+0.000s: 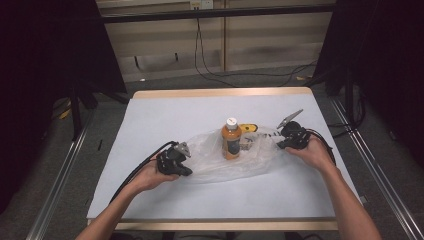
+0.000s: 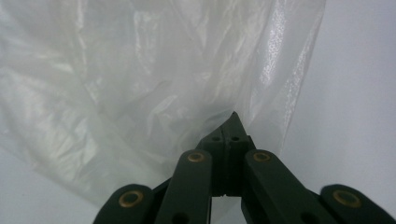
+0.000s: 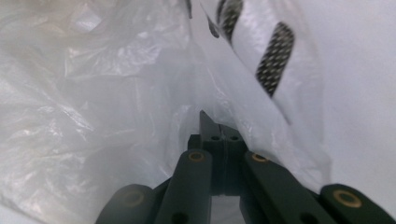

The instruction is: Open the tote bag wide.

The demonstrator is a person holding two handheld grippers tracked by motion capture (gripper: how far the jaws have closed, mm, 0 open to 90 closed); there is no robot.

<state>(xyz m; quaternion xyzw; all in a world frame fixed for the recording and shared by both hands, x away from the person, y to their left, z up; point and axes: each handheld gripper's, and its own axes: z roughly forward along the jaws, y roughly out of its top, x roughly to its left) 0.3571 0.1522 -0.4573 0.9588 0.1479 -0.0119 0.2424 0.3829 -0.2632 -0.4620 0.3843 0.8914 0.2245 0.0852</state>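
Note:
A clear plastic bag [image 1: 220, 162] lies crumpled across the middle of the white table cover. An orange bottle [image 1: 231, 141] with a white cap stands upright at the bag's middle; whether it is inside the bag I cannot tell. My left gripper [image 1: 186, 161] is shut on the bag's left edge, where thin film [image 2: 154, 93] bunches at the closed jaw tips [image 2: 233, 117]. My right gripper [image 1: 281, 142] is shut on the bag's right edge, with film [image 3: 116, 102] and black striped print [image 3: 275, 56] close around its closed tips [image 3: 212, 122].
A yellow object [image 1: 248, 128] lies just behind the bottle. The white cover [image 1: 165, 120] ends at a wooden table rim [image 1: 220, 93] at the back. Cables [image 1: 210, 65] run over the floor beyond, and metal rails [image 1: 60, 175] flank both sides.

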